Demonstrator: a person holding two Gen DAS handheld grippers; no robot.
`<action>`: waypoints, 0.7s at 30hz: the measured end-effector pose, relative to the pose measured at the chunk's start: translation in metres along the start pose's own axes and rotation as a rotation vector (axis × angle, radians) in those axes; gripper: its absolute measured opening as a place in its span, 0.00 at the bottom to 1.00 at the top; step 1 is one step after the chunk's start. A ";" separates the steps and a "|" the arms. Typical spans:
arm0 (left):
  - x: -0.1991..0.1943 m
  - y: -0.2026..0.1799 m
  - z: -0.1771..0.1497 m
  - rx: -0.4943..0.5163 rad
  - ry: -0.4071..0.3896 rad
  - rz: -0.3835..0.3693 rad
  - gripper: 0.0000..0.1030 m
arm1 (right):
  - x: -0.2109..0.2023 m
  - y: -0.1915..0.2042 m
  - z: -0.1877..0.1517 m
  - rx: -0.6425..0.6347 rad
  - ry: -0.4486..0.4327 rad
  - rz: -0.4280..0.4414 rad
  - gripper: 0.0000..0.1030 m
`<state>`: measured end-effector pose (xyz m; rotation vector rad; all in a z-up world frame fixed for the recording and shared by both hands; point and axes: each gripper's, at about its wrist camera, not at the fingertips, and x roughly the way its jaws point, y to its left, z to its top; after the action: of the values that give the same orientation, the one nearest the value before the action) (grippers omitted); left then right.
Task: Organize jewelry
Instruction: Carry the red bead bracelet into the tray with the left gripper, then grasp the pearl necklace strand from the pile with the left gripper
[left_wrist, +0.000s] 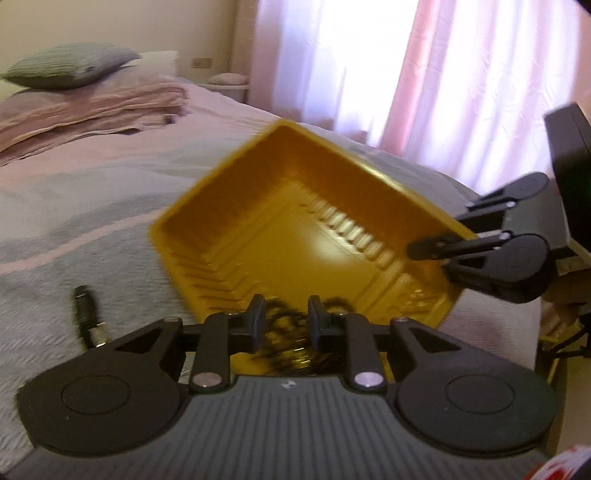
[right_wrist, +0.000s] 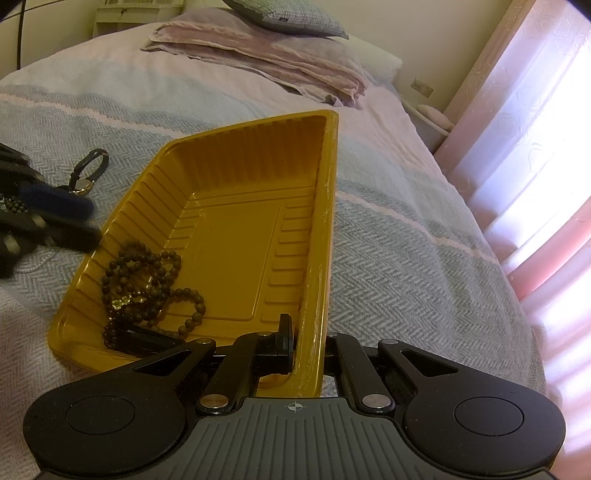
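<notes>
At the far left of the right wrist view a black-strapped wristwatch with a gold case (right_wrist: 88, 173) lies on the grey herringbone bedspread (right_wrist: 406, 266), and a thin string of small white beads (right_wrist: 37, 263) lies just below it — both outside the tray, near the blurred left gripper (right_wrist: 55, 221). That gripper is the nearer one to them. Its jaws stand a little apart with nothing pressed between the pads; in its own view, the dark brown wooden bead necklace (left_wrist: 291, 332) lies beneath the gap.

In the middle sits the rectangular yellow ribbed plastic tray (right_wrist: 236, 177), its long axis running from lower centre up toward the upper right of the frame. The necklace rests coiled in its lower left corner.

At lower centre-right the right gripper (right_wrist: 306, 343) is clamped tight on the tray's right-hand rim — one finger inside the wall, one outside — pitched downward, apparently steadying it.
</notes>
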<state>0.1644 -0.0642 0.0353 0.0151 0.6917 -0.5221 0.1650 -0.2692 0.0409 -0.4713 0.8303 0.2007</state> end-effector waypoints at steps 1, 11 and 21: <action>-0.005 0.007 -0.002 -0.013 -0.005 0.014 0.21 | 0.000 0.000 0.000 0.000 0.000 -0.001 0.04; -0.064 0.087 -0.046 -0.156 -0.011 0.229 0.22 | 0.000 0.001 -0.001 0.000 0.000 -0.002 0.04; -0.066 0.090 -0.079 -0.107 0.063 0.210 0.22 | 0.000 0.002 -0.001 -0.009 0.004 -0.010 0.04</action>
<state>0.1153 0.0588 0.0002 0.0038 0.7691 -0.2836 0.1633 -0.2678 0.0400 -0.4839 0.8309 0.1945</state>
